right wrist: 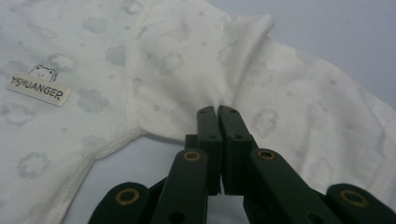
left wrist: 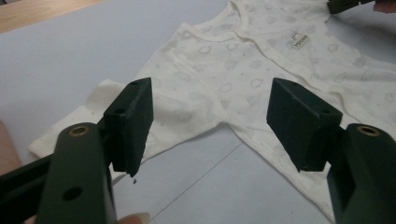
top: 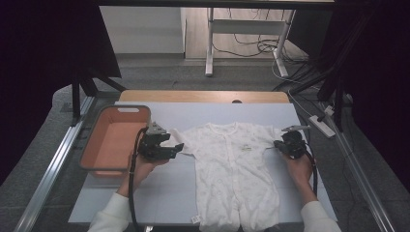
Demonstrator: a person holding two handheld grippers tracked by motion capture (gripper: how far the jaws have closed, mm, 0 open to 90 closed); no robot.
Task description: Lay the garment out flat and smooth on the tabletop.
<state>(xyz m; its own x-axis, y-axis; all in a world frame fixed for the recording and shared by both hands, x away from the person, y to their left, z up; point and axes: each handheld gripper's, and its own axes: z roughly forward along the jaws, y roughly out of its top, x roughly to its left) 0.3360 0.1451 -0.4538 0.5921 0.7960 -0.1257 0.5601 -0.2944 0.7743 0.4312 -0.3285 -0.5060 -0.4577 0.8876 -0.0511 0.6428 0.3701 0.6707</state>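
1. High view: baby romper lies flat at frame centre on white sheet; orange basin at left.
2. Left gripper view: jaws spread wide, empty, above sleeve.
3. Right gripper view: jaws clenched, pinching the romper's sleeve fabric; label at left.

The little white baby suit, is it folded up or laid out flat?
Laid out flat: the baby suit lies front up on the white sheet, sleeves spread sideways; the right gripper pinches one sleeve.

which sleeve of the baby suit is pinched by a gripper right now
The sleeve on the person's right: the right gripper is shut on it. The left gripper is open over the other sleeve.
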